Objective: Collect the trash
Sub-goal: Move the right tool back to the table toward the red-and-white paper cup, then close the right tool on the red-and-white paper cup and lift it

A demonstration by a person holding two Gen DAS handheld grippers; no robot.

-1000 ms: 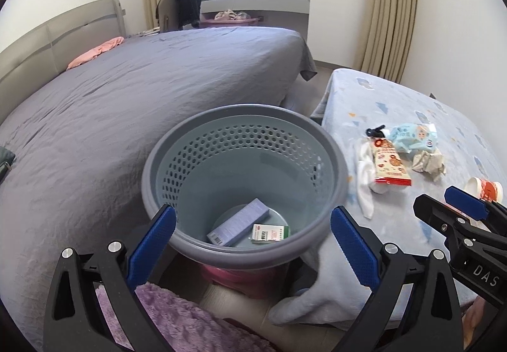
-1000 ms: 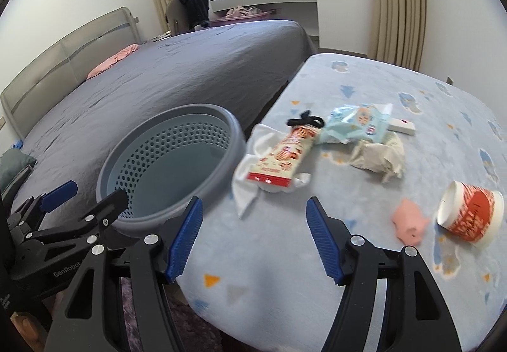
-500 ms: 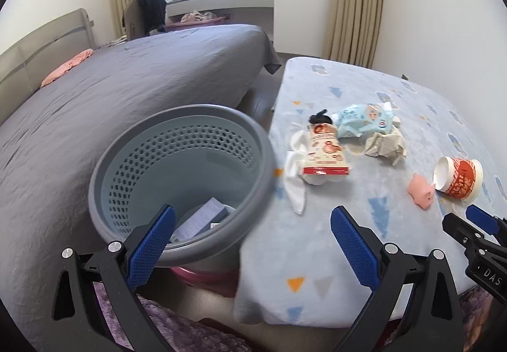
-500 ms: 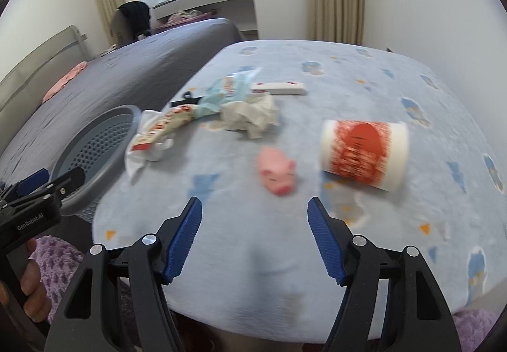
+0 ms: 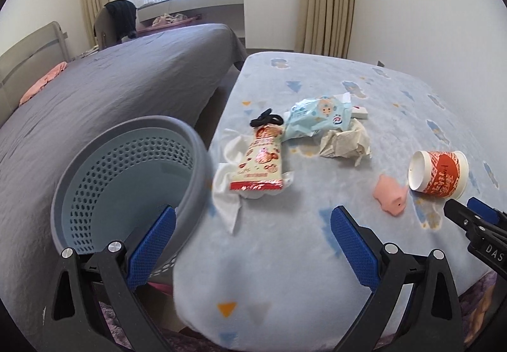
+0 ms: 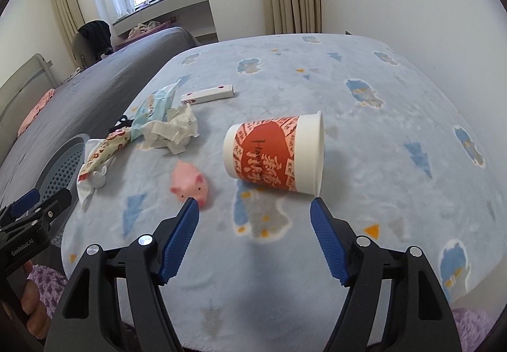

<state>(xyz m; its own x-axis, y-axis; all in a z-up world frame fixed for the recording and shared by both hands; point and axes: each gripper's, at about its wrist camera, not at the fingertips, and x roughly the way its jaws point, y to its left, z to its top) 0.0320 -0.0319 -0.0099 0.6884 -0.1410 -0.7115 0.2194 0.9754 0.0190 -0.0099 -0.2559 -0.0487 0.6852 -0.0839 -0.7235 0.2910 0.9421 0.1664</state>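
Observation:
A red and white paper cup [image 6: 275, 154] lies on its side on the blue blanket [image 6: 364, 130]; my open, empty right gripper [image 6: 255, 208] is just in front of it. The cup also shows in the left wrist view [image 5: 439, 171]. A snack wrapper [image 5: 261, 160], a light blue wipes pack [image 5: 317, 116], crumpled paper [image 5: 343, 143] and a white cloth [image 5: 226, 193] lie near the grey perforated basket [image 5: 126, 174]. My left gripper [image 5: 252, 217] is open and empty, over the blanket's edge beside the basket.
A pink toy pig [image 6: 190, 185] lies left of the cup. A black hair tie [image 5: 266, 119] and a small white box [image 6: 207, 95] lie further back. A grey bed [image 5: 111, 92] is at the left. A window and curtains are behind.
Both grippers swung right, away from the basket and over the blanket. The right gripper closed in on the cup, which now lies between its fingertips' line of sight. Both stayed open.

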